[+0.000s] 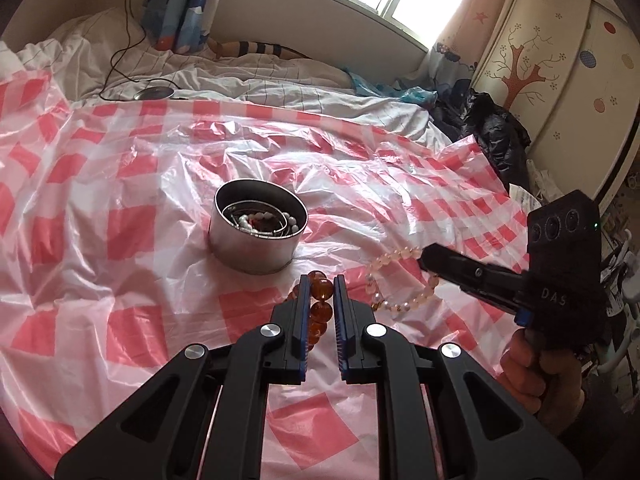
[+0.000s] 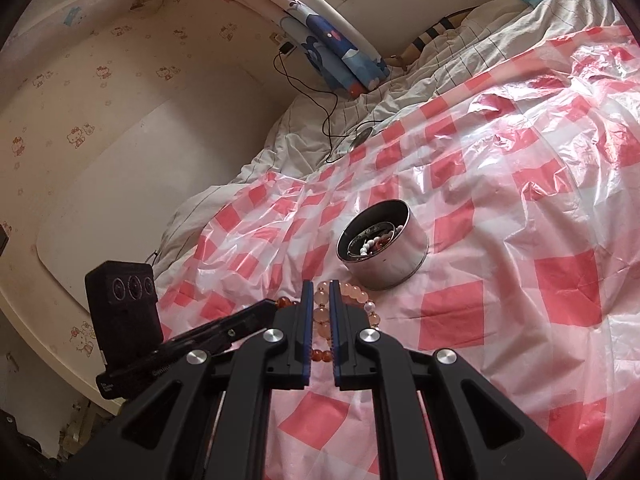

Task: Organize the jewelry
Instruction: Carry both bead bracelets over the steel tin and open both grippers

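An amber bead bracelet hangs between the fingers of my left gripper, which is shut on it. My right gripper is shut on a pale pink bead bracelet; its loop droops over the checked sheet. In the left wrist view the right gripper comes in from the right with the pink bracelet at its tip. In the right wrist view the left gripper sits close on the left, with amber beads below. A round metal tin just beyond both holds white beads and bangles.
A crinkled red-and-white plastic sheet covers the bed. A black cable with a round disc lies on the white duvet behind. A dark jacket and a wardrobe stand at the right. A hand holds the right gripper.
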The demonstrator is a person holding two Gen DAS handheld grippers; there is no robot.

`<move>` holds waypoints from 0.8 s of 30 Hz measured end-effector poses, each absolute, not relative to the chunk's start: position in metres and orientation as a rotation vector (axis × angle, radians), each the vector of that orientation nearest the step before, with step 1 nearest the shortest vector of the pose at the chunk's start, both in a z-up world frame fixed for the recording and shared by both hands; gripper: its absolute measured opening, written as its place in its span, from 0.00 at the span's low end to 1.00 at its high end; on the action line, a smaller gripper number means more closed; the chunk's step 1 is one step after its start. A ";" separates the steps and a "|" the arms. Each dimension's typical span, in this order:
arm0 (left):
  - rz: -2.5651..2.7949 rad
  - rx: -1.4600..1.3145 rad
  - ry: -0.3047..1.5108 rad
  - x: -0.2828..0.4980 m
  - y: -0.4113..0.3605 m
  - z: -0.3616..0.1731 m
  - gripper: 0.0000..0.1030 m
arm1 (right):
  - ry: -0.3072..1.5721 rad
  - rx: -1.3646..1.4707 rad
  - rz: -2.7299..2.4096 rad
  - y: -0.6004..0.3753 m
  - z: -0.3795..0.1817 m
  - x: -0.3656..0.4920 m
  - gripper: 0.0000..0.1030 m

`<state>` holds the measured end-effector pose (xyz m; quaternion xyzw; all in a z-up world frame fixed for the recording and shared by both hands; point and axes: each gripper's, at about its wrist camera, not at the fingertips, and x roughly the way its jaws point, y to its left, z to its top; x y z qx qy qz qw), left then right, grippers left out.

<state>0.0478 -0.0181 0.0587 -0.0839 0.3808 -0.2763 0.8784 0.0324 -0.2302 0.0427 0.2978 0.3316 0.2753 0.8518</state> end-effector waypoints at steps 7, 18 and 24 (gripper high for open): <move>-0.579 -0.141 0.785 0.073 -0.028 0.075 0.10 | 0.712 0.679 0.557 -0.238 0.033 0.035 0.08; -0.601 -0.138 0.761 0.121 -0.054 0.089 0.10 | 0.733 0.684 0.568 -0.232 0.028 0.038 0.08; -0.557 -0.136 0.782 0.163 -0.062 0.066 0.10 | 0.738 0.684 0.577 -0.230 0.027 0.040 0.08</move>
